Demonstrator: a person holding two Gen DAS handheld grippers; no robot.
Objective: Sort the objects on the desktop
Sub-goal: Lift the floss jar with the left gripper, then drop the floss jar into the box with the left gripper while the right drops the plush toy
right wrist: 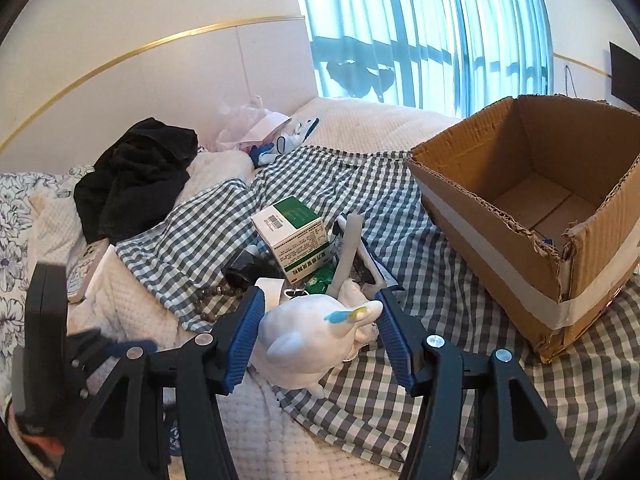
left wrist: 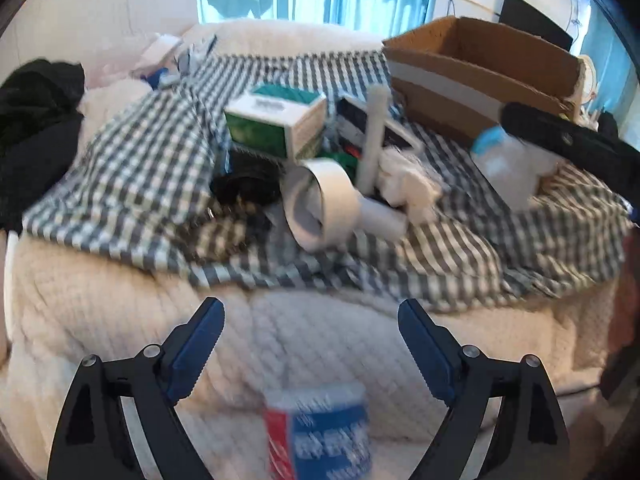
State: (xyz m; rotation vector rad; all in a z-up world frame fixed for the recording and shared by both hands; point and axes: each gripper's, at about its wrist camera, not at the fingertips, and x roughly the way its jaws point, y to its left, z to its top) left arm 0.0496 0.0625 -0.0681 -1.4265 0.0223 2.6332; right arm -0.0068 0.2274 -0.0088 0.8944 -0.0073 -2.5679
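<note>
My left gripper [left wrist: 310,312] stands open above the white quilted blanket [left wrist: 120,320], nothing between its pads. A blurred blue and red box [left wrist: 320,432] lies on the blanket below, between the gripper's arms. My right gripper [right wrist: 320,320] is shut on a white plush toy [right wrist: 308,340] with blue and yellow marks, held over the checked cloth [right wrist: 400,392]. The toy [left wrist: 508,164] also shows at the right of the left wrist view. A pile on the cloth holds a green and white carton [left wrist: 276,120] [right wrist: 294,236], a white tape roll [left wrist: 320,204] and a white stick [left wrist: 374,136].
An open cardboard box [right wrist: 520,200] [left wrist: 480,76] stands on the cloth at the right. Black clothing [right wrist: 136,176] lies at the back left by the wall. A string of beads [right wrist: 216,296] and a black cable [left wrist: 248,184] lie by the pile. Curtains hang behind.
</note>
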